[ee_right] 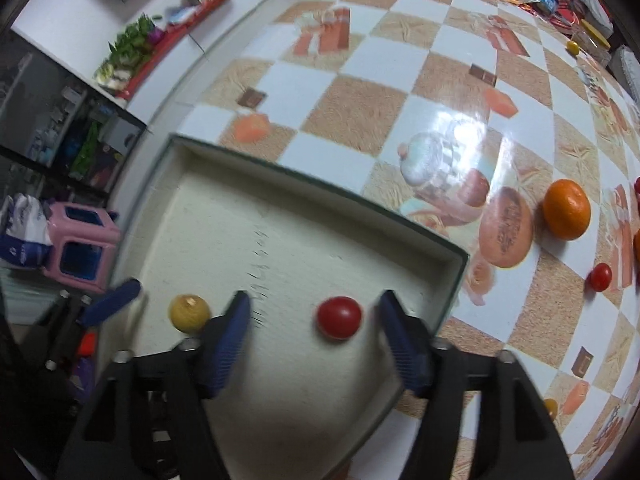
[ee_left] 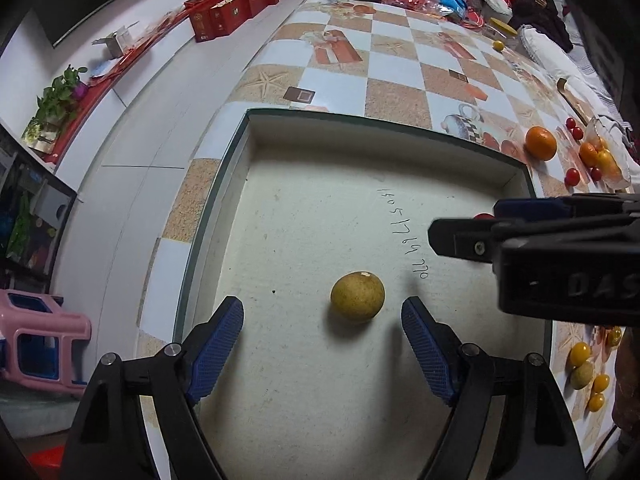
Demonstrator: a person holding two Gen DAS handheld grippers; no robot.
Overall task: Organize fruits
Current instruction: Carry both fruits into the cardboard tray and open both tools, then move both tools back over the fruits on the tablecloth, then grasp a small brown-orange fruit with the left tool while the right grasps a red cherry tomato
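A shallow white box lid (ee_left: 320,208) lies on the checked table. A round yellow-brown fruit (ee_left: 357,297) rests inside it, just ahead of my open left gripper (ee_left: 322,326), apart from both pads. My right gripper (ee_right: 314,320) is open over the same box (ee_right: 320,240), and a red cherry tomato (ee_right: 339,317) lies on the box floor between its fingers, untouched. The yellow fruit (ee_right: 189,313) shows to its left. The right gripper (ee_left: 500,232) reaches in from the right in the left wrist view.
An orange (ee_left: 541,143), red cherry tomatoes (ee_left: 572,176) and a bag of fruit (ee_left: 600,156) lie right of the box. Small yellow fruits (ee_left: 586,368) lie at the near right. The orange (ee_right: 567,209) and a tomato (ee_right: 600,277) also show in the right wrist view. Red boxes (ee_left: 228,12) and bags stand at the far end.
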